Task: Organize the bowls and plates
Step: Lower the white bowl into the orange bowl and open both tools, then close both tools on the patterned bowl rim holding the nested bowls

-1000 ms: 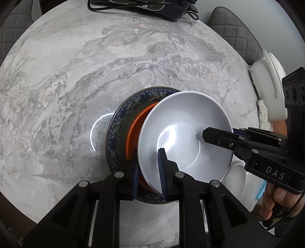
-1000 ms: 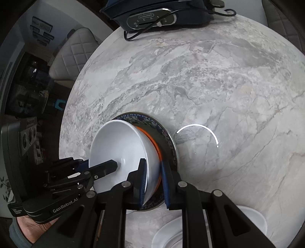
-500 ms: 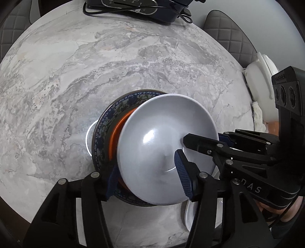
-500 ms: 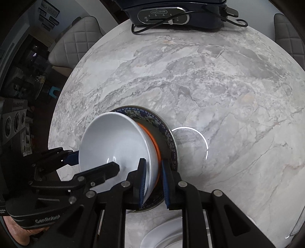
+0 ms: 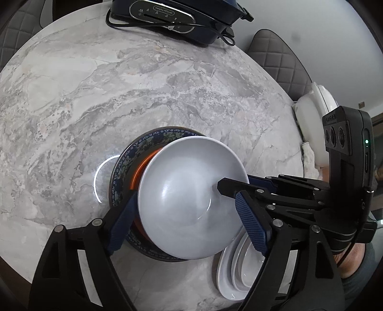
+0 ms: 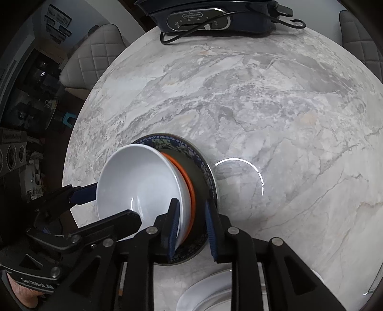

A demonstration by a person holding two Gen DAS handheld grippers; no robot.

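Here the right gripper [image 6: 190, 226] is clamped on the near edge of the stack: its left pad sits inside the white bowl [image 6: 138, 181] and its right pad outside the patterned plate [image 6: 203, 177], with the orange dish [image 6: 190, 186] between bowl and plate. The stack is tilted, with its open side facing the left gripper. In the left wrist view the left gripper [image 5: 189, 224] stands wide apart, one pad beside the bowl's [image 5: 191, 205] left rim and the other over its right side; whether either pad touches the bowl is hard to judge from this angle. The right gripper's [image 5: 239, 189] black fingertip lies inside the bowl. Orange dish [image 5: 143, 165] and plate [image 5: 153, 138] show behind the bowl. The stack is over the marble table [image 5: 119, 95], near its front edge. Just beside it, to the right, a set of white dishes [image 5: 232, 277] lies flat on the table. A dark appliance [image 6: 205, 16] with a cord sits at the far edge.
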